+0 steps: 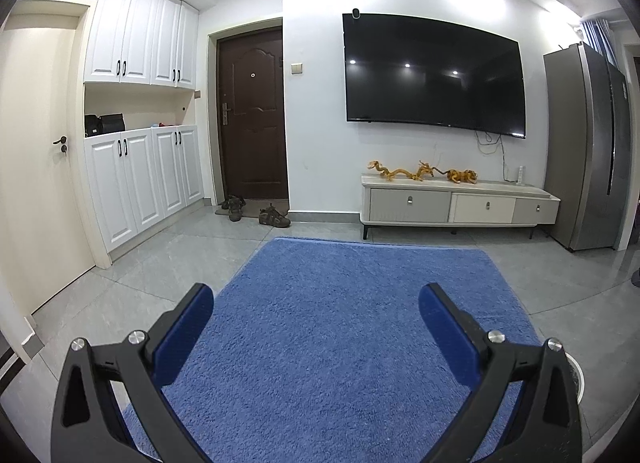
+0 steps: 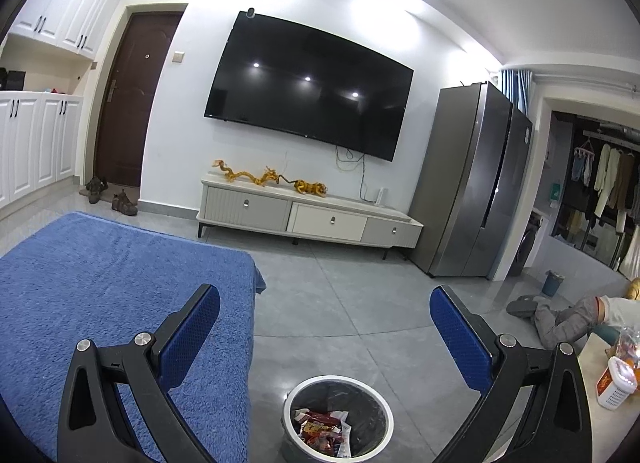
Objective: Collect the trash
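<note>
A round white-rimmed trash bin with a dark liner stands on the grey floor just right of the blue rug. Red and white snack wrappers lie inside it. My right gripper is open and empty, held above and a little behind the bin. My left gripper is open and empty over the blue rug. The bin's rim shows at the right edge of the left wrist view, mostly hidden behind the right finger. No loose trash shows on the rug.
A TV cabinet with gold dragon figures stands under a wall TV. A grey fridge is at right. A person's legs lie on the floor. A table corner with a white container is at right. Shoes lie by the door.
</note>
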{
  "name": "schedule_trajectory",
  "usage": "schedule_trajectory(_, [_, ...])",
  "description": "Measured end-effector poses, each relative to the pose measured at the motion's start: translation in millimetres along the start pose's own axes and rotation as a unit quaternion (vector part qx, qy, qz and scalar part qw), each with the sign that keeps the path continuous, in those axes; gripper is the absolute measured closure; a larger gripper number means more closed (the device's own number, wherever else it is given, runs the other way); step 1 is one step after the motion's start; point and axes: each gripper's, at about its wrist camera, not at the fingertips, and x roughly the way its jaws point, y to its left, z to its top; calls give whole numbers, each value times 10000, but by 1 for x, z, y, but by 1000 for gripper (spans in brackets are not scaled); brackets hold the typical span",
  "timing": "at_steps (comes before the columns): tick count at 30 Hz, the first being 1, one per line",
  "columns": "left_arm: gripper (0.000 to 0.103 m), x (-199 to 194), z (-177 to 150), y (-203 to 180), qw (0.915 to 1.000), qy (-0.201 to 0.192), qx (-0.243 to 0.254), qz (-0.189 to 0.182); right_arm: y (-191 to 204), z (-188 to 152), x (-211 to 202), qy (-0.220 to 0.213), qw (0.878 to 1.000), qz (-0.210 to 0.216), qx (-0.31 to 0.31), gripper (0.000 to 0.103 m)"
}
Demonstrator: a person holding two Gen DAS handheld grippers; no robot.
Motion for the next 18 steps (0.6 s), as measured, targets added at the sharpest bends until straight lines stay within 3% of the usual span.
schedule_trajectory(18, [0,-79,0,-1,9979,-618,-90,-159,-20,18,-80,-560,9983,-117,-111,0])
